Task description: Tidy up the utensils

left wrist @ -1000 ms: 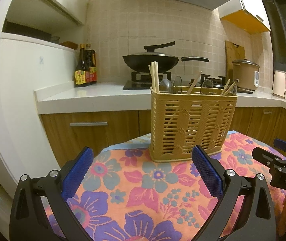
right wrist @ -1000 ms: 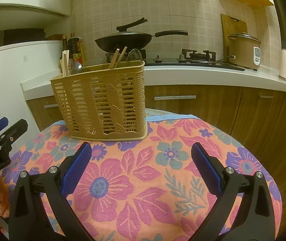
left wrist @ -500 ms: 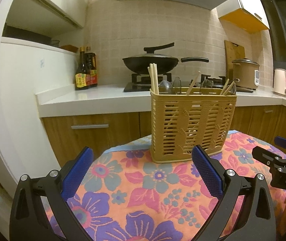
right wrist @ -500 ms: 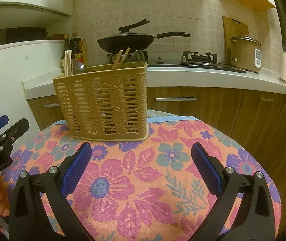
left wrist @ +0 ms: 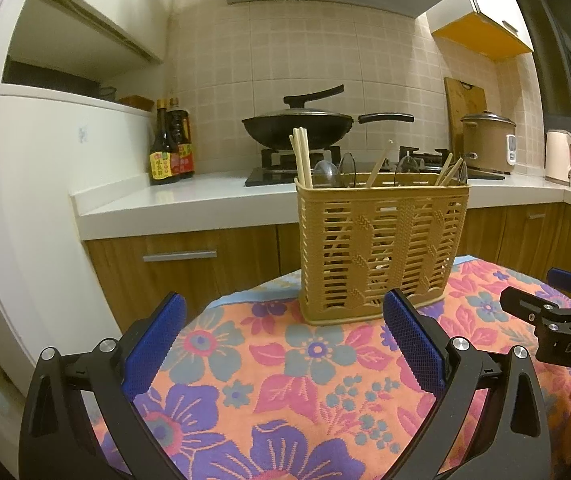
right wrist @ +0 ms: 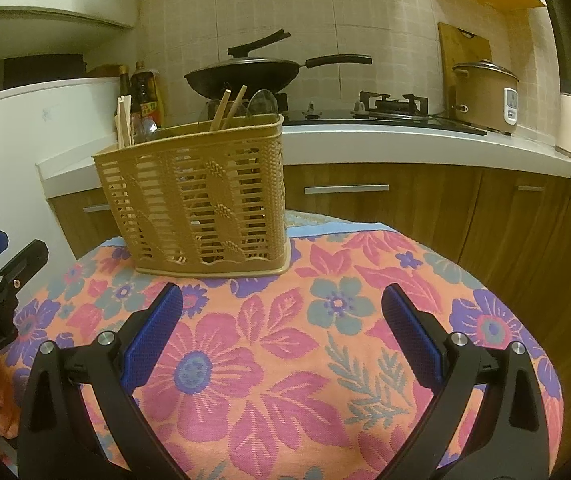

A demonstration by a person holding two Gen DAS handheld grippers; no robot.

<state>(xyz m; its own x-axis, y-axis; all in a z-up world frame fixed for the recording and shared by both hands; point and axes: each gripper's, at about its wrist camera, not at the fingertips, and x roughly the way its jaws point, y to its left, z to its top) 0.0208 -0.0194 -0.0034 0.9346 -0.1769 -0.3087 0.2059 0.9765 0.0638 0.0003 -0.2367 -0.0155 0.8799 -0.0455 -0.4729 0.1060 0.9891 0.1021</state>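
Tan slatted plastic utensil basket (left wrist: 381, 252) standing upright on the floral cloth, ahead of the left gripper (left wrist: 283, 344) and slightly to its right, wooden chopsticks (left wrist: 300, 156) upright at its left end, more leaning further along, clear spoons (left wrist: 325, 171) poking above the rim

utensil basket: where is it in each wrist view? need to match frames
Left wrist: basket right of centre, on the floral cloth, just past the right pad.
Right wrist: basket left of centre, beyond the left pad.
Shared landmark: black wok on the stove, directly behind the basket in both views.
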